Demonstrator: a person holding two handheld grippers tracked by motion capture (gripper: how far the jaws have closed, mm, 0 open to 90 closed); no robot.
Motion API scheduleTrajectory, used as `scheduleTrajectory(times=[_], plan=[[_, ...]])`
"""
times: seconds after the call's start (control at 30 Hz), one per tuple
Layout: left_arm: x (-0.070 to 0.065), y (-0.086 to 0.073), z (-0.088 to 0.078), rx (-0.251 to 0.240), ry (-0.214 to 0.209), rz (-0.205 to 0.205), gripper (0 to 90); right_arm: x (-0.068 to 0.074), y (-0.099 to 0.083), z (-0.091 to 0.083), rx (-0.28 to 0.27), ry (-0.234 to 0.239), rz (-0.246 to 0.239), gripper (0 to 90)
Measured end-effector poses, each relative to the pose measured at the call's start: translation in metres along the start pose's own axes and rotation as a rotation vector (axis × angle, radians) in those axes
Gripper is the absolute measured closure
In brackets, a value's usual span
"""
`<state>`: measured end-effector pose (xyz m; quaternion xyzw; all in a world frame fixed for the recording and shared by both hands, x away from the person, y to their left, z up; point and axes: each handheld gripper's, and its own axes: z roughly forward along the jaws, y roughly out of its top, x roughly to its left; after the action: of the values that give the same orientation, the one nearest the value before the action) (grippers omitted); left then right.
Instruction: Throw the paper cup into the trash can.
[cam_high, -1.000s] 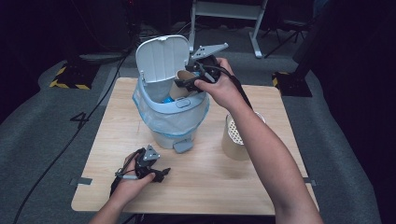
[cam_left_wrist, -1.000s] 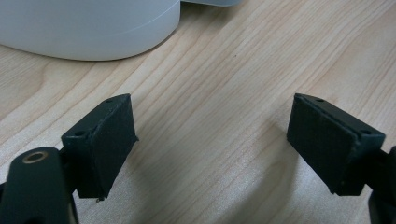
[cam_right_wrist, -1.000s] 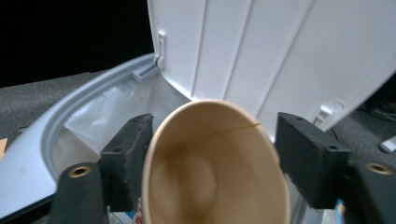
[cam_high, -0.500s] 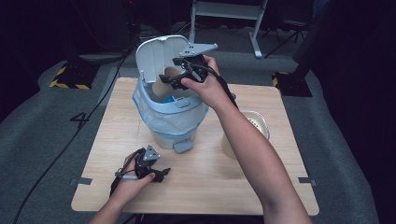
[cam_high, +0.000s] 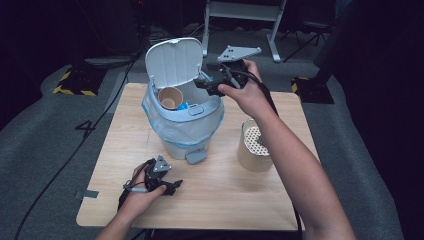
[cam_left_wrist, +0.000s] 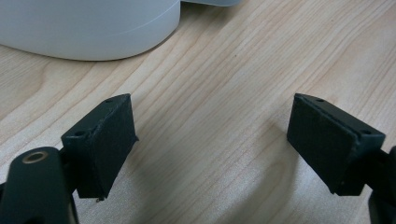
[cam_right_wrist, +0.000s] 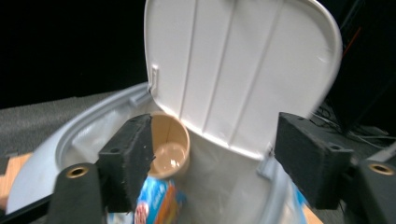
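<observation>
1. The white bin (cam_high: 182, 117), lid (cam_high: 173, 62) raised, stands on the tabletop (cam_high: 225, 185); inside lie a paper cup (cam_high: 170, 97) on its side and a blue wrapper (cam_right_wrist: 156, 203).
2. A perforated cylinder holder (cam_high: 255, 145) stands right of the bin, its contents hidden.
3. The right hand-held gripper (cam_high: 202, 84) hovers at the bin's rim; its jaws have just been closing, nothing between them.
4. The left hand-held gripper (cam_high: 172, 187) rests on the tabletop, jaws apart.
5. The wrapper's print is cut off.

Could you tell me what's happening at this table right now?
A person is putting rubbish into a small bin whose lid stands open. A paper cup lies inside it beside a blue wrapper. The right gripper, empty, hovers at the bin's rim. The left gripper rests open on the table.
</observation>
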<state>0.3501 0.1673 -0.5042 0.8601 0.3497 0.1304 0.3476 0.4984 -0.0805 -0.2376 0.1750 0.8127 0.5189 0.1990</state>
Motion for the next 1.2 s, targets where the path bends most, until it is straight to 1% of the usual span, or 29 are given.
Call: scheduleTrajectory(times=[0.03,0.07,0.1,0.13,0.17,0.2,0.23,0.33,0.4,0.43,0.47,0.5,0.57,0.63,0.67,0.7,0.73,0.77,0.8,0.83,0.9,1.0,1.03,1.1,1.13,1.2], plan=[[0.000,0.000,0.000,0.001,-0.001,0.000,15.6,-0.002,-0.002,-0.009,0.010,0.004,0.004,30.9],[0.000,0.000,0.000,0.000,-0.001,-0.001,15.6,-0.002,-0.004,-0.012,0.011,0.009,0.010,31.4],[0.000,0.000,0.000,0.000,-0.001,-0.001,15.6,-0.002,-0.004,-0.012,0.011,0.009,0.010,31.4],[0.000,0.000,0.000,0.000,-0.002,-0.001,15.6,-0.002,-0.005,-0.018,0.010,0.013,0.015,31.7],[0.000,0.000,0.000,0.001,-0.003,-0.002,15.6,-0.002,-0.009,-0.030,0.018,0.023,0.019,32.3],[0.000,0.000,0.000,0.001,-0.003,-0.002,15.6,-0.002,-0.010,-0.034,0.022,0.022,0.018,32.3],[0.000,0.000,0.000,0.000,-0.004,-0.004,15.6,-0.002,-0.010,-0.034,0.022,0.022,0.018,32.3],[0.002,0.000,0.000,0.000,-0.006,-0.007,15.6,-0.001,-0.017,-0.049,0.029,0.025,0.014,32.5],[0.003,0.000,0.000,0.003,-0.002,-0.004,15.8,-0.002,-0.022,-0.060,0.046,0.024,0.016,31.9],[0.004,0.000,-0.001,0.002,-0.003,-0.004,15.9,-0.003,-0.027,-0.069,0.050,0.019,0.016,31.0],[0.004,-0.001,-0.001,0.000,-0.005,-0.003,15.9,-0.003,-0.027,-0.069,0.050,0.019,0.016,31.0],[0.005,-0.001,-0.001,0.000,0.001,-0.002,15.9,-0.003,-0.029,-0.073,0.049,0.016,0.020,30.5],[0.006,-0.002,-0.002,-0.001,-0.007,-0.003,16.1,-0.005,-0.035,-0.083,0.052,0.010,0.027,29.3],[0.008,-0.003,-0.003,0.000,-0.004,0.000,16.2,-0.006,-0.042,-0.096,0.061,0.000,0.029,28.9],[0.008,-0.003,-0.003,-0.004,-0.003,-0.002,16.2,-0.006,-0.042,-0.096,0.061,0.000,0.029,28.9],[0.010,-0.004,-0.005,-0.001,-0.002,0.002,16.2,-0.007,-0.048,-0.105,0.069,-0.014,0.032,28.4],[0.010,-0.004,-0.005,-0.001,-0.002,0.002,16.3,-0.007,-0.048,-0.105,0.069,-0.014,0.032,28.4],[0.010,-0.005,-0.005,-0.003,-0.006,-0.007,16.3,-0.007,-0.050,-0.108,0.071,-0.019,0.037,28.4],[0.011,-0.005,-0.006,-0.001,-0.004,-0.005,16.3,-0.007,-0.056,-0.115,0.079,-0.033,0.054,28.4],[0.011,-0.006,-0.006,0.000,-0.001,0.001,16.3,-0.007,-0.058,-0.119,0.084,-0.039,0.061,28.4],[0.012,-0.006,-0.007,0.000,0.002,-0.004,16.3,-0.006,-0.067,-0.127,0.088,-0.042,0.071,28.2],[0.013,-0.007,-0.007,-0.004,0.006,-0.008,16.3,-0.006,-0.079,-0.141,0.098,-0.057,0.070,27.5],[0.013,-0.007,-0.007,-0.005,0.006,-0.014,16.4,-0.006,-0.088,-0.149,0.103,-0.065,0.080,27.5],[0.013,-0.008,-0.008,-0.003,0.011,-0.015,16.3,-0.007,-0.096,-0.156,0.109,-0.075,0.087,27.5],[0.013,-0.008,-0.008,-0.003,0.011,-0.015,16.4,-0.007,-0.096,-0.156,0.109,-0.075,0.087,27.5],[0.013,-0.008,-0.008,-0.003,0.010,-0.015,16.3,-0.009,-0.106,-0.165,0.111,-0.082,0.102,27.5]])
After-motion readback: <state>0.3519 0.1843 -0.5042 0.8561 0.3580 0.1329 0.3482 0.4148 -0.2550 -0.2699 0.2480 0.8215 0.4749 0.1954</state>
